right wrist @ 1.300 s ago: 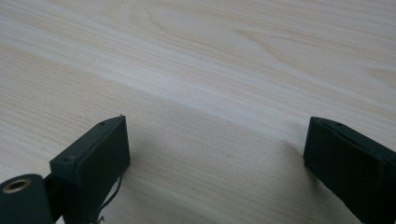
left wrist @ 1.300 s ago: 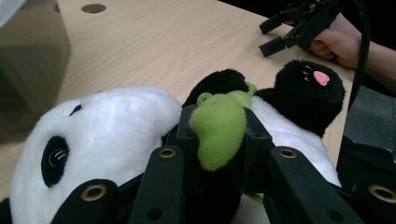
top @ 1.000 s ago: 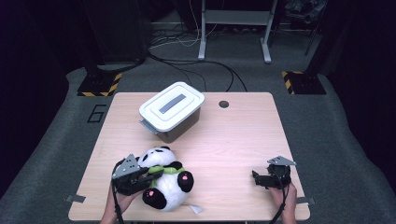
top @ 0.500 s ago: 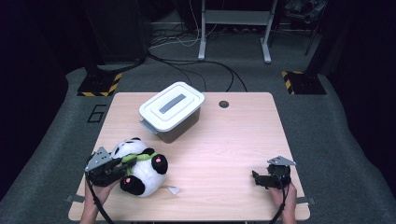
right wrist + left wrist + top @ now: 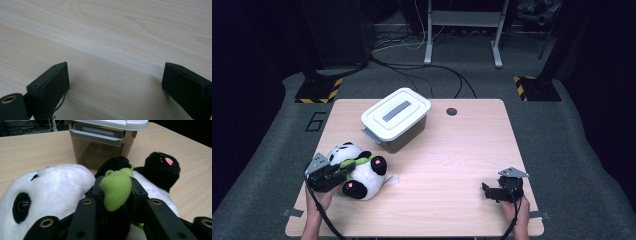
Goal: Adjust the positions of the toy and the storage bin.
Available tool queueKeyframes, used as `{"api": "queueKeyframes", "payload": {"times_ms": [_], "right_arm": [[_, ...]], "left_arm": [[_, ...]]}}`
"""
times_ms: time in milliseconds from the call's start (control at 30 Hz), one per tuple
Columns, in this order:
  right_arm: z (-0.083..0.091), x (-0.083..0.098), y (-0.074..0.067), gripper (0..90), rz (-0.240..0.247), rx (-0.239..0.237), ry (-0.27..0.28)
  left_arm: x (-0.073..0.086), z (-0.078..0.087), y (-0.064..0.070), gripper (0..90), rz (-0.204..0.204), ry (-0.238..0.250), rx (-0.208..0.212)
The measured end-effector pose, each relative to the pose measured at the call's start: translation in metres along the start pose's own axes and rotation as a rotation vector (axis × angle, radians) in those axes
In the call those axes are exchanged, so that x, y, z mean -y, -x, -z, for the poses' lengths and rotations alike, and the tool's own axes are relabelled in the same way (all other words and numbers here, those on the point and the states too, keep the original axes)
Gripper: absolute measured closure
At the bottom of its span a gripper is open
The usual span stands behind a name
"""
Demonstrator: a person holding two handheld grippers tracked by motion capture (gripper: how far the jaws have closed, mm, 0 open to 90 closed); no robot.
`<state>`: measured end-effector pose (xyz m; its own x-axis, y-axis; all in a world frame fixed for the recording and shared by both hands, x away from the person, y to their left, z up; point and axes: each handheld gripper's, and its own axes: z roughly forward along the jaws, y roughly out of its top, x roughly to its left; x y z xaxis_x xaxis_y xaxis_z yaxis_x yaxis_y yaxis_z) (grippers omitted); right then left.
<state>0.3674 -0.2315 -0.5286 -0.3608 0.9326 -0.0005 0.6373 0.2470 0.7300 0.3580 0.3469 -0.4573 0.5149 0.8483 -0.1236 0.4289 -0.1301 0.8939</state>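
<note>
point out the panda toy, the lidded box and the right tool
panda toy [image 5: 362, 175]: high view, white belly
lidded box [image 5: 396, 111]: high view, grey strip on lid
right tool [image 5: 486, 190]: high view, between its open jaw tips

One wooden table [image 5: 452, 165] holds one plush panda toy [image 5: 359, 172] and one lidded plastic storage box [image 5: 395, 119]. Two handheld grippers are present, a left gripper [image 5: 343, 170] and a right gripper [image 5: 488, 190], one in each of two hands, the left hand [image 5: 319, 196] and the right hand [image 5: 516, 209]. On the floor are two yellow-and-black striped floor plates [image 5: 318, 91].
</note>
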Motion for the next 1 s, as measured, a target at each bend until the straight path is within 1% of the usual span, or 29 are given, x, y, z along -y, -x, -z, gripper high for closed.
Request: {"api": "queueKeyframes", "payload": {"times_ms": [33,67,100,167,200,233,267,300,333,367,400,433,500,633,733,767,800,833,933,967,1000], "right_arm": [[0.0,0.0,0.0,6.6,0.0,0.0,0.0],[0.0,0.0,0.0,6.6,0.0,0.0,0.0],[0.0,0.0,0.0,6.6,0.0,0.0,0.0],[0.0,0.0,0.0,6.6,0.0,0.0,0.0],[0.0,0.0,0.0,6.6,0.0,0.0,0.0],[0.0,0.0,0.0,6.6,0.0,0.0,0.0],[0.0,0.0,0.0,6.6,0.0,0.0,0.0],[0.0,0.0,0.0,6.6,0.0,0.0,0.0],[0.0,0.0,0.0,6.6,0.0,0.0,0.0],[0.0,0.0,0.0,6.6,0.0,0.0,0.0],[0.0,0.0,0.0,6.6,0.0,0.0,0.0],[0.0,0.0,0.0,6.7,0.0,0.0,0.0],[0.0,0.0,0.0,6.6,0.0,0.0,0.0],[0.0,0.0,0.0,6.6,0.0,0.0,0.0],[0.0,0.0,0.0,6.7,0.0,-0.001,0.0],[0.0,0.0,0.0,6.7,0.0,0.0,0.0],[0.0,0.0,0.0,6.7,0.0,0.0,0.0],[0.0,0.0,0.0,6.7,0.0,0.0,0.0],[0.0,0.0,0.0,6.7,0.0,0.0,0.0],[0.0,0.0,0.0,6.7,0.0,-0.001,0.0],[0.0,0.0,0.0,6.7,0.0,-0.001,0.0]], "left_arm": [[0.0,0.0,0.0,63.8,-0.004,-0.01,-0.005],[-0.001,0.0,0.001,63.8,-0.003,-0.017,-0.014],[-0.003,0.0,0.001,57.8,-0.011,-0.032,-0.018],[-0.003,0.001,0.002,49.5,-0.012,-0.038,-0.023],[-0.004,0.001,0.003,49.5,-0.006,-0.038,-0.025],[-0.006,0.001,0.004,41.7,-0.003,-0.035,-0.024],[-0.006,0.001,0.004,37.8,-0.003,-0.035,-0.024],[-0.008,0.002,0.005,37.8,-0.004,-0.04,-0.026],[-0.01,0.002,0.007,34.2,-0.003,-0.036,-0.027],[-0.011,0.002,0.008,28.3,-0.003,-0.036,-0.025],[-0.013,0.002,0.01,28.3,-0.009,-0.041,-0.029],[-0.015,0.002,0.012,24.6,-0.014,-0.044,-0.032],[-0.017,0.002,0.013,23.9,-0.015,-0.045,-0.038],[-0.024,0.005,0.016,22.7,-0.023,-0.031,-0.043],[-0.034,0.007,0.019,22.2,-0.045,-0.034,-0.046],[-0.041,0.006,0.022,21.9,-0.06,-0.028,-0.044],[-0.041,0.006,0.022,21.9,-0.06,-0.028,-0.044],[-0.045,0.005,0.023,21.8,-0.062,-0.029,-0.042],[-0.054,0.001,0.028,21.8,-0.082,-0.025,-0.041],[-0.062,-0.003,0.031,21.8,-0.104,-0.03,-0.04],[-0.062,-0.003,0.031,21.8,-0.104,-0.03,-0.04]]}}
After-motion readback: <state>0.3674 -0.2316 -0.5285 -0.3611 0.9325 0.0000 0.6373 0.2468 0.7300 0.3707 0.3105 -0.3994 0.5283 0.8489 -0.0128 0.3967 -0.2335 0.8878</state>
